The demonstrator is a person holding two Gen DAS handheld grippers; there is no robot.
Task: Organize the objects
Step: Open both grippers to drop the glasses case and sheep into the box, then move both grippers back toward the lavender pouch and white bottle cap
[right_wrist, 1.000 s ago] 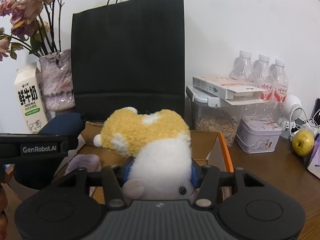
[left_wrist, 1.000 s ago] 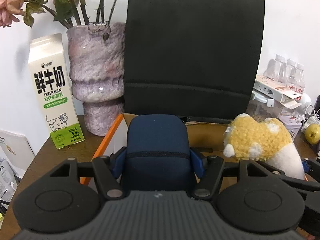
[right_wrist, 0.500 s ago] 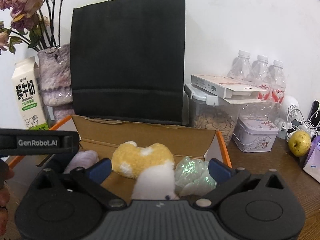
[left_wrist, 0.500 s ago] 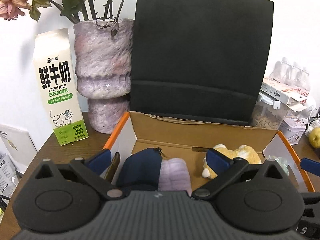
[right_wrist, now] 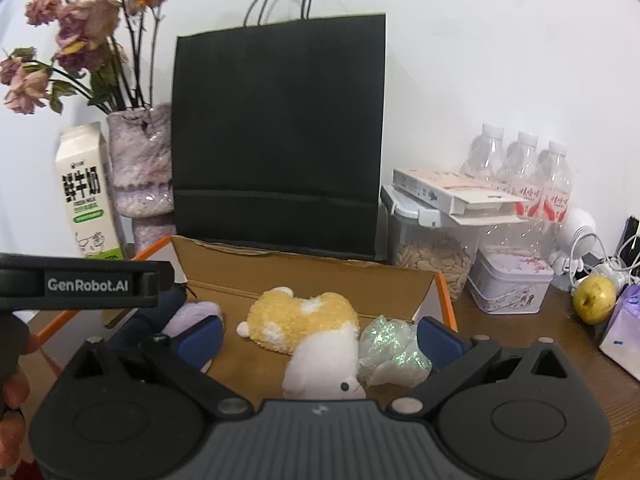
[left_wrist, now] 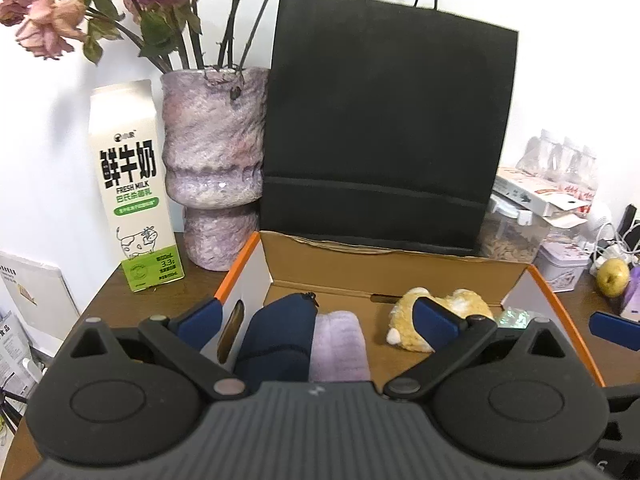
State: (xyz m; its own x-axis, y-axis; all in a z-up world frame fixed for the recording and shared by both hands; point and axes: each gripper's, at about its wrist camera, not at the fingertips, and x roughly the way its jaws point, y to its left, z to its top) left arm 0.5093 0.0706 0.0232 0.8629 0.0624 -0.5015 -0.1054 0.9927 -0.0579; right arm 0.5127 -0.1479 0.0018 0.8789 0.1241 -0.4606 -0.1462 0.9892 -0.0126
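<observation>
An open cardboard box (left_wrist: 384, 268) with orange edges holds a navy pouch (left_wrist: 280, 340), a lilac soft item (left_wrist: 340, 348), a yellow and white plush toy (right_wrist: 308, 324) and a shiny crinkled bag (right_wrist: 388, 348). My left gripper (left_wrist: 316, 320) is open and empty above the pouch and the lilac item. My right gripper (right_wrist: 320, 336) is open and empty above the plush (left_wrist: 440, 320), which lies in the box. The left gripper's body (right_wrist: 80, 284) shows at the left of the right wrist view.
A black paper bag (left_wrist: 384, 140) stands behind the box. A milk carton (left_wrist: 132, 200) and a purple vase (left_wrist: 216, 168) with dried flowers stand at the left. A seed container (right_wrist: 432, 248), water bottles (right_wrist: 520, 176), a tin (right_wrist: 508, 284) and an apple (right_wrist: 594, 298) are at the right.
Both grippers opened, the left letting go of the navy pouch and the right of the plush toy into the box. Both then lifted back a little.
</observation>
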